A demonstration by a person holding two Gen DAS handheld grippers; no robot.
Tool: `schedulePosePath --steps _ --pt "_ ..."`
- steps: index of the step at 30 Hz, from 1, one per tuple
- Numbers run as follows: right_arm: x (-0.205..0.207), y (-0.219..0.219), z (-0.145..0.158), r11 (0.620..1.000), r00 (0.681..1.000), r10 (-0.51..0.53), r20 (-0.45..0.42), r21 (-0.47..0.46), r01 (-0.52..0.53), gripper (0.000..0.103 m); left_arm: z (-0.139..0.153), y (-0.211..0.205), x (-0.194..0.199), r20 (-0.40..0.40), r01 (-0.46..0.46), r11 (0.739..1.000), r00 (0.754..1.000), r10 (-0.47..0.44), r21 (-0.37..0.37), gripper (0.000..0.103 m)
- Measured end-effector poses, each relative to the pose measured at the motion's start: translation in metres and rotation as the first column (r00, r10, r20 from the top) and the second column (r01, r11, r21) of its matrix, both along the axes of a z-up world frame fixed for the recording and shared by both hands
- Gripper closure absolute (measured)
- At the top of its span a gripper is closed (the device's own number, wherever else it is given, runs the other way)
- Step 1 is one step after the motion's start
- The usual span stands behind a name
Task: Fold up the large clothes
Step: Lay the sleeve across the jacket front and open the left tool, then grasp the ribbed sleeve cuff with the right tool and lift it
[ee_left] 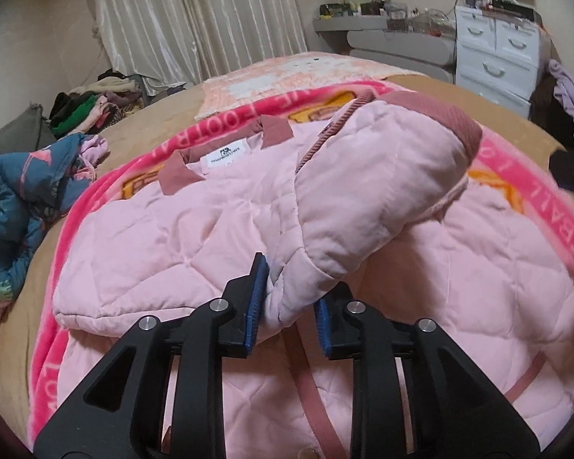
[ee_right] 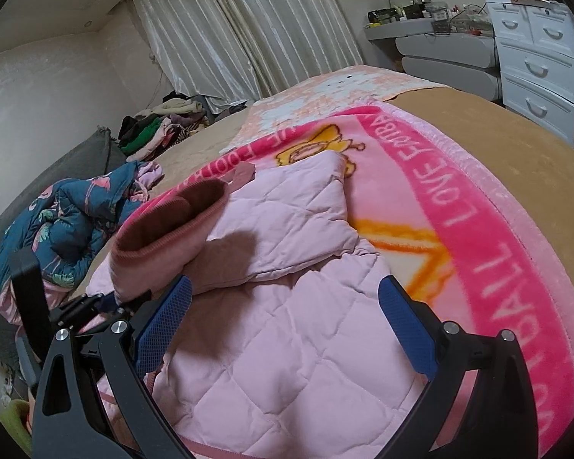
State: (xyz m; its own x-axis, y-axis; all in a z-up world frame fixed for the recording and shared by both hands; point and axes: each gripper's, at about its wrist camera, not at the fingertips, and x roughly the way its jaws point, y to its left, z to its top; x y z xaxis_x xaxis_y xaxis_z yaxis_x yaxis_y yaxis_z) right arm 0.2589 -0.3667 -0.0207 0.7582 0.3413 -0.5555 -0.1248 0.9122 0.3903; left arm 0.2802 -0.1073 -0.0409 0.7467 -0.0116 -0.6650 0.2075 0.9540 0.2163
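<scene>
black linkage arms and blue-padded fingers fill the bottom of both wrist views. left gripper (ee_left: 289, 298) has its fingers closed narrow on a bunched fold of the pink quilted jacket (ee_left: 195, 237), pinching the sleeve (ee_left: 367, 199) where it narrows toward the shoulder; the sleeve is lifted and doubled over the jacket's body, its darker ribbed cuff (ee_left: 455, 122) at the far end. right gripper (ee_right: 287, 325) hangs just above the jacket's quilted panel with its fingers spread wide and nothing between them. from the right wrist view the cuff's opening faces the camera at left, and a folded part of the jacket lies flat beyond it. the jacket lies open, lining up, with a white label (ee_left: 224, 155) at the collar, spread on a bright pink printed blanket (ee_right: 478, 206) that covers part of a tan bed (ee_right: 497, 130). a crumpled dark teal patterned garment (ee_left: 23, 199) sits beside the blanket on the left. further back are a heap of mixed clothes (ee_left: 95, 107), pale curtains (ee_left: 195, 19) and a white chest of drawers (ee_left: 493, 53).
</scene>
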Motion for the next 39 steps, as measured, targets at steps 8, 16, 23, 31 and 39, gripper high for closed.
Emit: schedulePosePath --steps 8,16,23,31,39 --pt "-0.003 -0.003 0.011 1.000 1.000 -0.001 0.006 0.012 0.001 0.005 -0.010 -0.006 -0.010 -0.067 0.034 0.999 0.997 -0.033 0.007 0.043" --pt "0.000 0.007 0.017 0.999 1.000 0.021 -0.008 0.038 -0.021 0.005 0.002 0.014 -0.028 -0.114 0.051 0.991 0.991 -0.065 -0.123 0.017" --pt "0.005 0.036 0.018 0.996 0.996 0.082 -0.032 0.042 -0.081 0.005 0.022 0.051 -0.036 -0.098 -0.014 0.979 0.995 -0.006 -0.203 0.009" --pt "0.017 0.072 0.003 0.991 0.986 0.133 -0.096 0.043 -0.130 0.004 0.034 0.105 -0.038 -0.070 -0.117 0.966 0.992 0.104 -0.230 0.009" --pt "0.032 0.102 -0.030 0.987 0.969 0.156 -0.190 0.052 -0.149 0.004 0.046 0.163 -0.035 -0.047 -0.220 0.937 0.975 0.215 -0.270 0.009"
